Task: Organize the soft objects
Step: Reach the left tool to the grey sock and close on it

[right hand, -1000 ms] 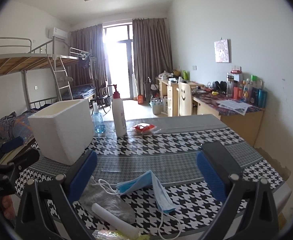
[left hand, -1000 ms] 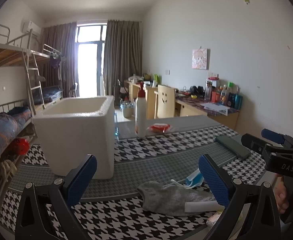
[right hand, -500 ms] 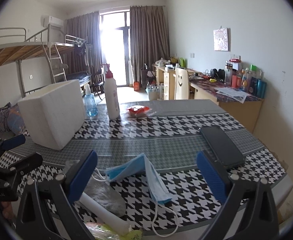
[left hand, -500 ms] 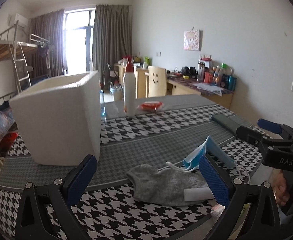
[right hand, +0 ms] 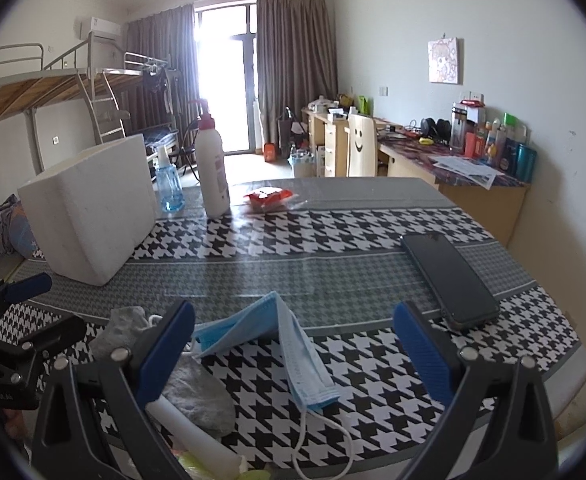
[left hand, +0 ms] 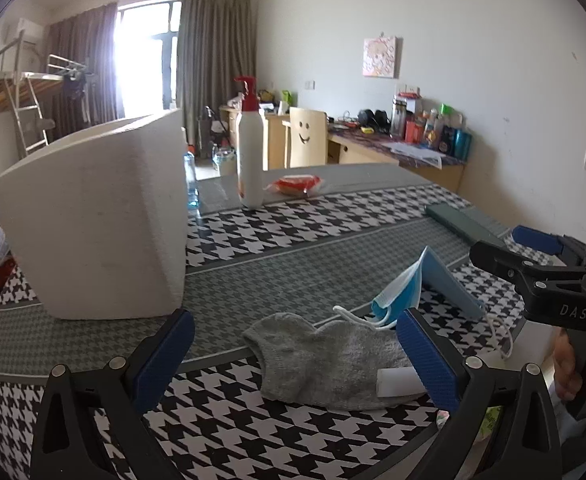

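Both grippers have dropped lower and closer to the tabletop than a second ago, so the foam box now looms larger at the left.

From left to right: the white foam box (left hand: 93, 220) stands on the houndstooth table (left hand: 293, 232); the left gripper (left hand: 293, 356) hovers with its jaws spread wide and nothing between them, framing the grey sock (left hand: 329, 356); the blue face mask (right hand: 269, 332) lies folded into a tent just beside the sock, under the equally wide, empty right gripper (right hand: 293, 344); a dark phone (right hand: 449, 276) lies further right. The step looks like the approach before a first pick. Next, the left jaws need to descend over the sock and pinch its bunched middle. The sock's long axis runs left to right, its opening toward the box. The mask's fold ridge runs away from the camera.
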Motion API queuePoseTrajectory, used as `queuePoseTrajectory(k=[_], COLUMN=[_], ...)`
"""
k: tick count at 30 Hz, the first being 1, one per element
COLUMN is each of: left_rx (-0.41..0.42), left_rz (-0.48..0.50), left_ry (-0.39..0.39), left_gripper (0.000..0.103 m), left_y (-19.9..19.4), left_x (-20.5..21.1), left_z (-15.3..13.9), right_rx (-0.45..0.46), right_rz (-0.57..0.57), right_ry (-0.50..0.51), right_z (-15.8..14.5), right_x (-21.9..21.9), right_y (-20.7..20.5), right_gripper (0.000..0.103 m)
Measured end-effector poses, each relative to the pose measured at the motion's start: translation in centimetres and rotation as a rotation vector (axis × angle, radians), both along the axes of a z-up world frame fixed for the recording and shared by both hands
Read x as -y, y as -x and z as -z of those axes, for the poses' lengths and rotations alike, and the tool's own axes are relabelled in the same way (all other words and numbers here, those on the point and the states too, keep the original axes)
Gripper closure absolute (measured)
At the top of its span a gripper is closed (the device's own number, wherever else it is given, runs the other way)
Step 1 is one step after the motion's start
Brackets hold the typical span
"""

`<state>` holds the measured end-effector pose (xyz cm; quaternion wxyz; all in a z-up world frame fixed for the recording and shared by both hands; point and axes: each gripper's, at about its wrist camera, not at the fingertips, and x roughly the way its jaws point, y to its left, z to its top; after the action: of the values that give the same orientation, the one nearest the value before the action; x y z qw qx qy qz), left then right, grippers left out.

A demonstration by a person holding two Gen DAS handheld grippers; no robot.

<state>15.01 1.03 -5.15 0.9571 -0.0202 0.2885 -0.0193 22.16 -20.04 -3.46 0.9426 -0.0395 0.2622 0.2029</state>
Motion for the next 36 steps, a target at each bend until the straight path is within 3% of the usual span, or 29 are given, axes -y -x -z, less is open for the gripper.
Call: queuePoseTrajectory(k=[14,25,28,36], left_rx=[-0.200,-0.261,-0.262,-0.257], left_rz=[0.044,0.050,0.046,0.037], left_ry=[0.025,-0.004,-0.020,-0.046], left_gripper=[0.034,0.053,0.055,0.072], left_y=[-2.8,-3.3,-3.3,-3.5], left_x=[0.3,0.9,1.0,1.0], left_z=[2.8,4.0,4.2,4.4], right_rx=[-0.069,-0.114,-0.126,-0.131], right_rz=[-0.003,0.001,0.004,0.001], right_ry=[0.040,0.077,0.079,0.086], right_z=[1.7,2.6,2.8,2.9], right_x=[-0.4,-0.7,-0.7,-0.9], right_y=[-1.6,-2.6,-2.6,-2.7], right_gripper=[0.002,0.002,0.002,0.002])
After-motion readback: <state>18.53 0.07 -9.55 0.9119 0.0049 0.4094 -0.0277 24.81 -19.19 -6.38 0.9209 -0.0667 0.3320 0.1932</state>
